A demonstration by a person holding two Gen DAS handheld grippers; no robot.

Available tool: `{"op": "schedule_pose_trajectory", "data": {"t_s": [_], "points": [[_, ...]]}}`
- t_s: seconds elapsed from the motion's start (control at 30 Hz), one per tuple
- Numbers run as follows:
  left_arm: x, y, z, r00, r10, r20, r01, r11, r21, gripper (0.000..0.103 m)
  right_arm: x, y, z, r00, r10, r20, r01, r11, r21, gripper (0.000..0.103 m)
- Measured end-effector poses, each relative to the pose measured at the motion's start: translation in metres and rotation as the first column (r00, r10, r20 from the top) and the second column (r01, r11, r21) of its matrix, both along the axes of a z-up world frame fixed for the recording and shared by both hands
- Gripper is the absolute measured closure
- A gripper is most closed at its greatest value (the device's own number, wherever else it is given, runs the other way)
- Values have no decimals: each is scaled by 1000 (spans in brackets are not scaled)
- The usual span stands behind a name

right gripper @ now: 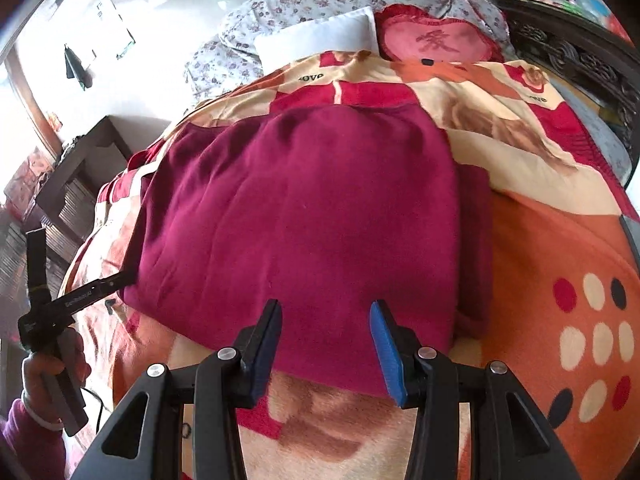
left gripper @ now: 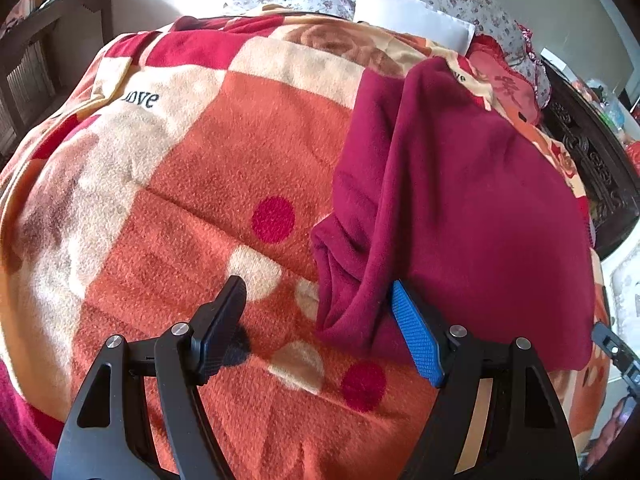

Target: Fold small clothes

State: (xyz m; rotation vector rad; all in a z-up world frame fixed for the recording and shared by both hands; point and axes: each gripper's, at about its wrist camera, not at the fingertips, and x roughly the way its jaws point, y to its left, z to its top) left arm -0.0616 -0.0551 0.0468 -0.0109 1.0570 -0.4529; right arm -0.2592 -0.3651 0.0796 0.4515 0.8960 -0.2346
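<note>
A maroon fleece garment (right gripper: pixel 304 208) lies spread flat on the orange, cream and red blanket (right gripper: pixel 540 248). My right gripper (right gripper: pixel 325 305) hovers over its near hem, jaws apart, with the cloth lying flat beneath the gap and no pad pressing on it. In the left wrist view the garment (left gripper: pixel 460 200) fills the right side, with a bunched fold at its left edge. My left gripper (left gripper: pixel 317 284) stands wide open over that edge; the fold lies beside the blue pad (left gripper: pixel 416 332), not pinched. A hand (right gripper: pixel 52 364) holds the left tool at the garment's left corner.
A white pillow (right gripper: pixel 320 36), a red heart cushion (right gripper: pixel 436 36) and a floral quilt (right gripper: pixel 280 4) lie at the bed's far end. A dark carved headboard (right gripper: pixel 580 60) runs along the right. A dark wooden stand (right gripper: pixel 80 168) is left of the bed.
</note>
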Motion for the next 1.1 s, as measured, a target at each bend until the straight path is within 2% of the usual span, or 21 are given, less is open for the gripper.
{"op": "schedule_pose_trajectory", "data": {"t_s": [0.13, 0.3, 0.5, 0.6, 0.67, 0.7, 0.73, 0.93, 1.0, 1.1], "points": [[3, 2, 7, 1000, 15, 8, -15, 1000, -19, 27, 3, 0, -6, 1000, -10, -9, 10, 1000, 22, 59], [13, -3, 12, 1000, 11, -23, -13, 998, -59, 27, -4, -6, -9, 999, -39, -2, 39, 999, 27, 59], [33, -22, 18, 1000, -13, -15, 11, 994, -107, 29, -21, -34, -15, 994, -113, -6, 113, 993, 33, 59], [43, -36, 11, 998, -48, -36, 44, 994, -98, 51, -24, -42, -18, 991, -137, -7, 137, 990, 44, 59], [50, -45, 5, 996, -70, -55, 65, 994, -87, 75, -25, -45, -19, 990, -143, -9, 143, 989, 43, 59], [51, -46, 4, 996, -71, -56, 66, 994, -87, 79, -25, -46, -20, 990, -144, -4, 144, 988, 53, 59], [52, -48, 4, 996, -72, -52, 67, 994, -91, 89, -26, -47, -19, 989, -146, 3, 146, 987, 61, 59], [46, -40, 16, 997, -81, -6, 80, 992, -100, 96, -21, -41, -1, 992, -111, 61, 108, 993, 45, 59], [46, -34, 12, 997, -68, -22, 65, 991, -113, 96, -18, -42, 0, 992, -107, 71, 103, 993, 50, 59], [45, -26, 2, 998, -48, -51, 41, 992, -120, 96, -8, -46, -8, 993, -110, 41, 107, 992, 62, 59]]}}
